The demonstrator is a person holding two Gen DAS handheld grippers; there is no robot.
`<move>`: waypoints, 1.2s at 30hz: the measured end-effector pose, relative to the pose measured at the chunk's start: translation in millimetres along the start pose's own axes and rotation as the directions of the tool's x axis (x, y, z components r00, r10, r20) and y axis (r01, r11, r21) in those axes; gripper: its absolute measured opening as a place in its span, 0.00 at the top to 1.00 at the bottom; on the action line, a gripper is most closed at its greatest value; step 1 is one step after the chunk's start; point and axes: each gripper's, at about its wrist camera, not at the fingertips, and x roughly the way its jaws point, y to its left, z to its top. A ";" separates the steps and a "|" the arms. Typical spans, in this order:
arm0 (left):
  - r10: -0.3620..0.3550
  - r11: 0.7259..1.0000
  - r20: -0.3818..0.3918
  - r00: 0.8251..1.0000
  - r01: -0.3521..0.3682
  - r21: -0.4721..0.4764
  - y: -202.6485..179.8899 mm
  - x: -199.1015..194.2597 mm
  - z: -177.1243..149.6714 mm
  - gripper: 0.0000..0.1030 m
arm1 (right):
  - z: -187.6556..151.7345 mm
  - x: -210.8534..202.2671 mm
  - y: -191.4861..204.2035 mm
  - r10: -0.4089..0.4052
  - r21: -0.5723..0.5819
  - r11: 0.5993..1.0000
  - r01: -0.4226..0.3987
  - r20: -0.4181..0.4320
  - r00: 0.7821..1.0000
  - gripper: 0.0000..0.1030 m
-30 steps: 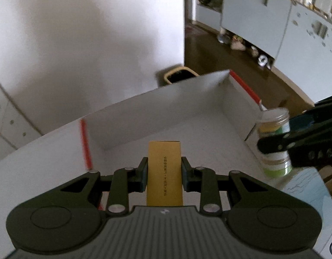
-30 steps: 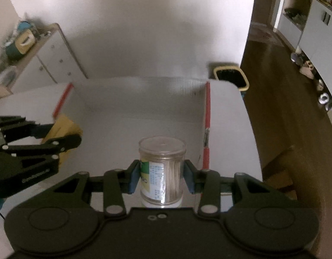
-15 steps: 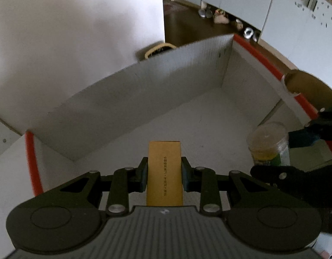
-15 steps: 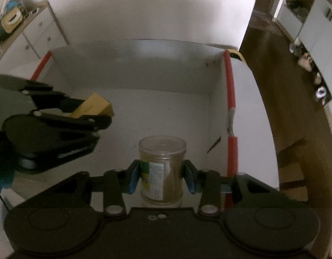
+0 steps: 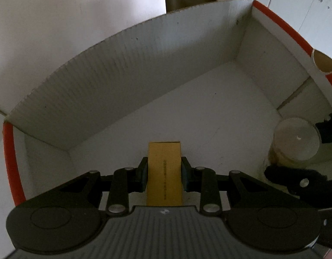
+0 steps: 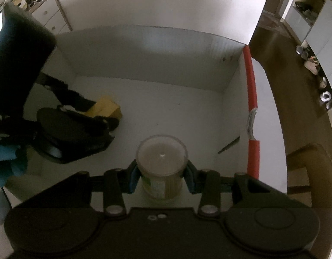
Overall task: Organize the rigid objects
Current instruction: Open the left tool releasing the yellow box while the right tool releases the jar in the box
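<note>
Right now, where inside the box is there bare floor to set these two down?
The box floor is bare ahead of the yellow carton, up to the back wall and both far corners. It is crowded near the right wall, around the clear jar.

Little can be read here. A single line of small dark print runs lengthwise down the face of the yellow box seen in the left wrist view; its characters are too small and blurred to make out. In the right wrist view the clear plastic jar carries a green and white label with fine print on its side, also illegible. The white cardboard box with red edges shows no lettering.
</note>
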 end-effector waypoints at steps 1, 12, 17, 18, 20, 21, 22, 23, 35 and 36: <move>-0.001 1.000 -0.001 1.000 0.001 -0.002 0.0 1.7 3.1 0.71 | 0.6 -1.9 -1.3 0.002 0.002 1.000 -0.002 0.000 1.000 0.60; 0.029 0.999 0.048 0.998 -0.028 -0.028 -4.9 -18.5 -12.9 0.71 | 0.6 -15.1 -9.8 0.009 0.013 1.000 -0.009 0.046 0.999 0.54; 0.030 0.999 0.065 0.997 -0.028 -0.043 -8.1 -29.7 -14.4 0.71 | -5.3 -31.6 -14.2 0.011 0.015 1.000 -0.012 0.073 0.997 0.49; 0.029 0.999 0.070 0.997 -0.026 -0.046 -8.4 -33.7 -16.2 0.71 | -6.9 -35.3 -15.3 0.012 0.018 1.000 -0.014 0.080 0.997 0.49; 0.031 0.999 0.085 0.996 -0.027 -0.045 -9.1 -41.0 -22.9 0.71 | -10.2 -43.3 -17.2 0.018 0.021 1.000 -0.020 0.088 0.996 0.48; 0.033 0.999 0.092 0.995 -0.029 -0.043 -8.9 -48.1 -22.9 0.71 | -12.5 -47.1 -16.4 0.019 0.019 1.000 -0.021 0.092 0.996 0.48; 0.035 0.999 0.100 0.994 -0.031 -0.042 -8.5 -54.6 -24.9 0.71 | -14.3 -51.3 -16.7 0.018 0.018 1.000 -0.020 0.098 0.995 0.47; 0.034 0.999 0.109 0.993 -0.030 -0.042 -8.1 -58.7 -27.8 0.71 | -16.4 -55.7 -17.3 0.020 0.019 1.000 -0.022 0.103 0.995 0.47; 0.056 0.997 0.213 0.975 -0.045 -0.057 -19.2 -144.5 -61.9 0.71 | -44.6 -105.8 -17.7 0.075 0.012 0.997 -0.079 0.196 0.978 0.42; 0.059 0.997 0.220 0.974 -0.048 -0.055 -20.3 -151.9 -67.5 0.71 | -46.8 -108.9 -18.1 0.084 0.010 0.996 -0.088 0.203 0.975 0.42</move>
